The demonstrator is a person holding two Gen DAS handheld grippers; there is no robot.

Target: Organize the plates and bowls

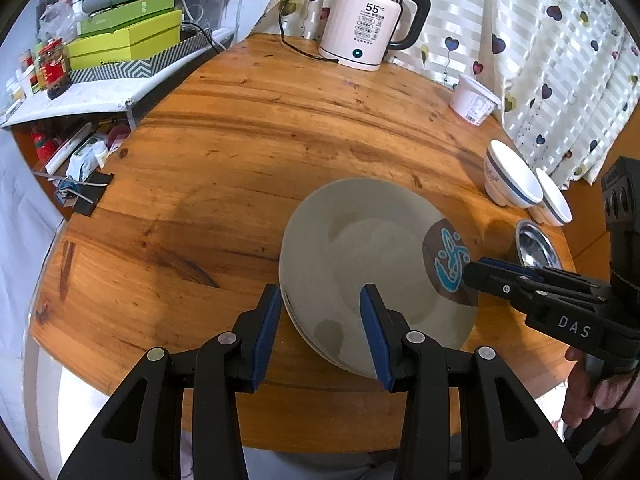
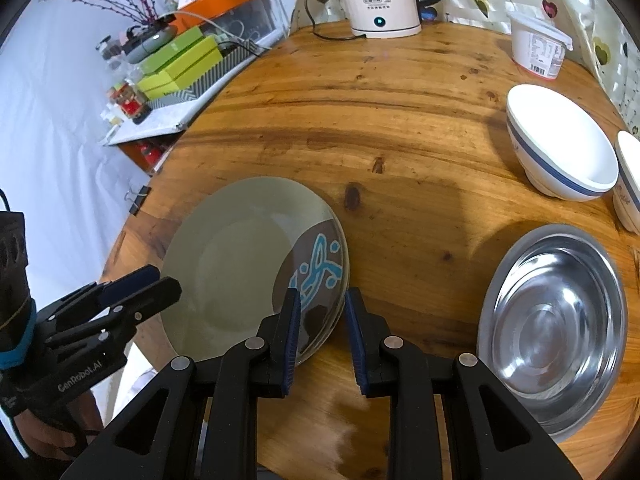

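The plates (image 1: 360, 256), stacked, sat between us: left tool (image 1: 320, 320) loosely astride their near rim, right tool (image 2: 322, 320) astride the opposite patterned rim, neither clamped.

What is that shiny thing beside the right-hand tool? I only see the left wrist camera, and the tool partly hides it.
Observer: A round stainless-steel bowl, empty, standing on the round wooden table.
Operator: Is the right gripper squeezing the plate?
Observer: No. The right gripper straddles the rim of the grey plate with the blue pattern. One finger is over the plate and one is outside it, with bare wood showing between the rim and the outer pad.
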